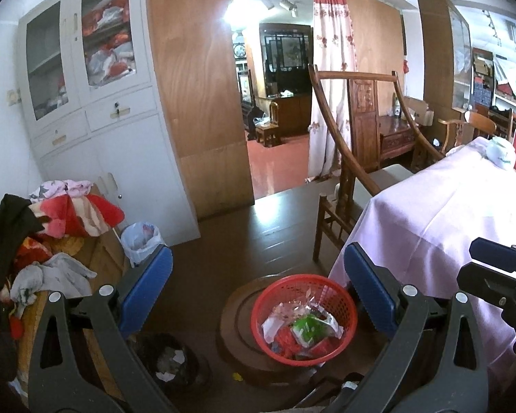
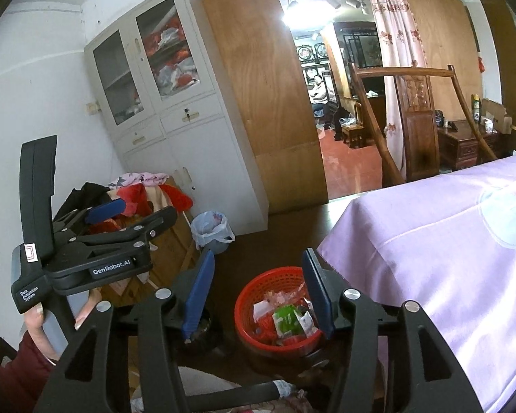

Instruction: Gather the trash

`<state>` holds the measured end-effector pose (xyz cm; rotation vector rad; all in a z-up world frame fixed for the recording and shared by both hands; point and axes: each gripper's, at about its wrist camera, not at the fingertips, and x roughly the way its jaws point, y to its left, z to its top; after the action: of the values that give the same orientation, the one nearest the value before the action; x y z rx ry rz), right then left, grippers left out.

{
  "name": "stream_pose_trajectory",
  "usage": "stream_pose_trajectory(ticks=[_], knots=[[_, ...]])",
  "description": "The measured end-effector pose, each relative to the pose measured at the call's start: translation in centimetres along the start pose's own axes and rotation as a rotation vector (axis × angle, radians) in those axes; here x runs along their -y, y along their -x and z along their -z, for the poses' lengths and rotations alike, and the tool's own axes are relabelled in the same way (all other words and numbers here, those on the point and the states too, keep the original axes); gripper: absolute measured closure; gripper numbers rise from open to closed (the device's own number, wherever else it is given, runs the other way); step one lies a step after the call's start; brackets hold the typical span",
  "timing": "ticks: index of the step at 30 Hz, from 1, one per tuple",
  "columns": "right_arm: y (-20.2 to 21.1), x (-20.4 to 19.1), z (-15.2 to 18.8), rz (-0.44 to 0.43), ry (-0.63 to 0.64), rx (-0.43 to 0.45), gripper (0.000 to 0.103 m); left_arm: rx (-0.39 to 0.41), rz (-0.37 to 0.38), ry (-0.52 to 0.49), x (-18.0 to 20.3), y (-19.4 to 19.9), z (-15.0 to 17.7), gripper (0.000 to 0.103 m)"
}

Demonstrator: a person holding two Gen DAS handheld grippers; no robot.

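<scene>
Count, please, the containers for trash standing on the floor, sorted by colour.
Red basket: 1
White-lined bin: 1
Dark bin: 1
Total: 3

A red mesh basket (image 1: 304, 320) holds red, green and white wrappers (image 1: 302, 330). Lilac tablecloth (image 1: 440, 220). White curtain (image 1: 332, 79) with red flowers. Pale grey cabinet (image 1: 96, 103). Blue gripper pads (image 2: 197, 296).
</scene>
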<state>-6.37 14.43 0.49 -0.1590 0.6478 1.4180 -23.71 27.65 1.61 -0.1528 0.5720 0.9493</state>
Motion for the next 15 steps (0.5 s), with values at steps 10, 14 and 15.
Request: stream_pose_trajectory(ticks=[10, 14, 15], knots=[[-1.0, 0.5, 0.2, 0.019, -0.016, -0.026, 0.05, -0.034, 0.012, 0.03, -0.4, -1.7, 0.5, 0.007], [-1.9, 0.8, 0.5, 0.027, -0.026, -0.048, 0.048, -0.048, -0.011, 0.04, -0.7, -2.7, 0.8, 0.007], [-2.3, 0.9, 0.5, 0.029, -0.03, -0.057, 0.047, -0.051, -0.016, 0.041, -0.8, -2.9, 0.9, 0.007]])
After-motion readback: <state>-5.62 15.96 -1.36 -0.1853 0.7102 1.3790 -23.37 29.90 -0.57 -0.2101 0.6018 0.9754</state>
